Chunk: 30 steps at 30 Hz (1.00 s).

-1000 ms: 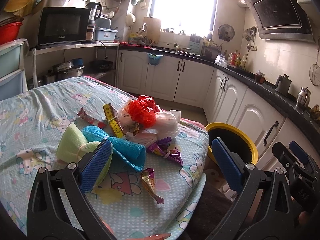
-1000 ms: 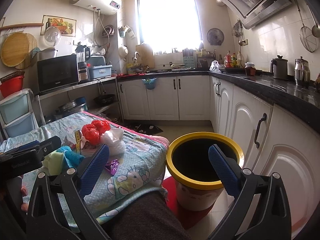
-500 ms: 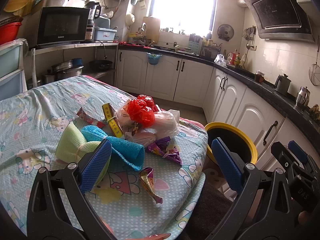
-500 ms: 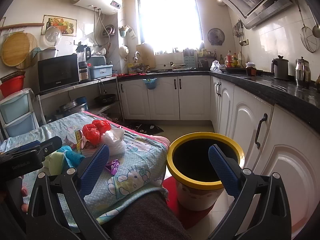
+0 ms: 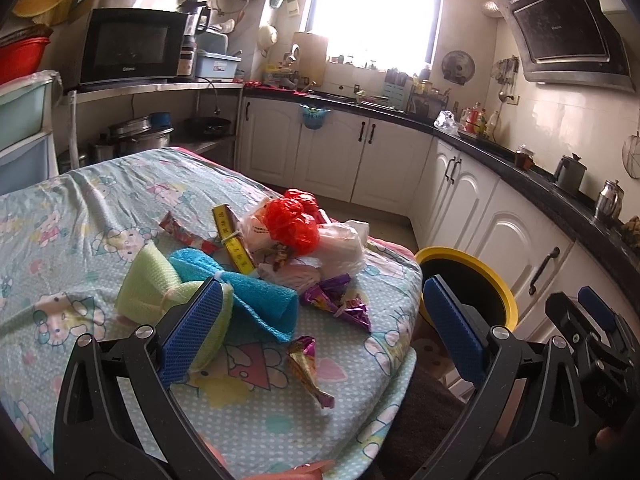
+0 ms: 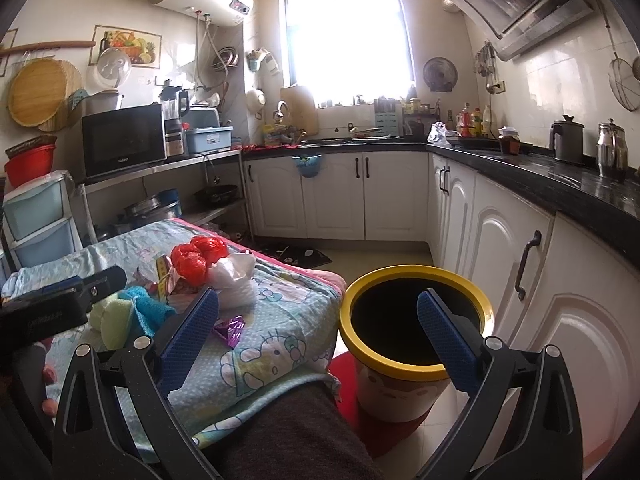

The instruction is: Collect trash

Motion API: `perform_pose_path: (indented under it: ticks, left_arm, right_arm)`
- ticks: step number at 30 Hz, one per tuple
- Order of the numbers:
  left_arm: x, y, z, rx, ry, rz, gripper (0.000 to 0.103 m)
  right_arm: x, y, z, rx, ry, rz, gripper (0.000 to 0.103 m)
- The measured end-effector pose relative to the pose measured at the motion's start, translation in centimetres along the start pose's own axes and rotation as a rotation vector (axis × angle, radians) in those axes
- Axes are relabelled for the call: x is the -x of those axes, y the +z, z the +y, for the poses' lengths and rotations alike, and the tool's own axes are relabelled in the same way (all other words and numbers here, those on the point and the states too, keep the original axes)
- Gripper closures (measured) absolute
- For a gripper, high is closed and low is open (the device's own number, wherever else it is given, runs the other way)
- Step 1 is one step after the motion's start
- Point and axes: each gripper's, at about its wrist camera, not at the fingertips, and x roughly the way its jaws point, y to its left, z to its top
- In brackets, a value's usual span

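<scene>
A pile of trash lies on the cloth-covered table (image 5: 72,208): a red plastic bag (image 5: 294,220) on white bags (image 5: 340,248), purple foil wrappers (image 5: 340,300), a gold twisted wrapper (image 5: 306,368) and a red wrapper (image 5: 180,232). My left gripper (image 5: 320,328) is open and empty, hovering just in front of the pile. My right gripper (image 6: 318,332) is open and empty, between the table edge and the yellow-rimmed trash bin (image 6: 416,284). The bin also shows in the left wrist view (image 5: 508,300), right of the table.
A green cloth roll (image 5: 152,284), a blue cloth roll (image 5: 248,300) and a yellow tape measure (image 5: 232,240) lie beside the trash. White cabinets (image 6: 500,248) and a black counter run along the right. A microwave (image 6: 124,140) sits on a left shelf.
The left view has shifted very slightly; both grippers stay open and nothing on the table has moved.
</scene>
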Motion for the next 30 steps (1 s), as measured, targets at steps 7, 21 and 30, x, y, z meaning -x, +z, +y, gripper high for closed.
perform_pose_path:
  ticks: [7, 21, 30]
  left_arm:
    - [0.2, 0.9, 2.7, 0.063, 0.048, -0.012, 0.011]
    - [0.2, 2.3, 8.8, 0.221, 0.135, 0.002, 0.011]
    - [-0.7, 2.6, 13.3, 0.347, 0.215, 0.072, 0.011]
  right_arm:
    - [-1.2, 0.5, 1.7, 0.035, 0.079, 0.041, 0.006]
    - [-5.2, 2.5, 6.6, 0.131, 0.250, 0.092, 0.006]
    - [-8.4, 3.2, 8.8, 0.206, 0.336, 0.146, 0.006]
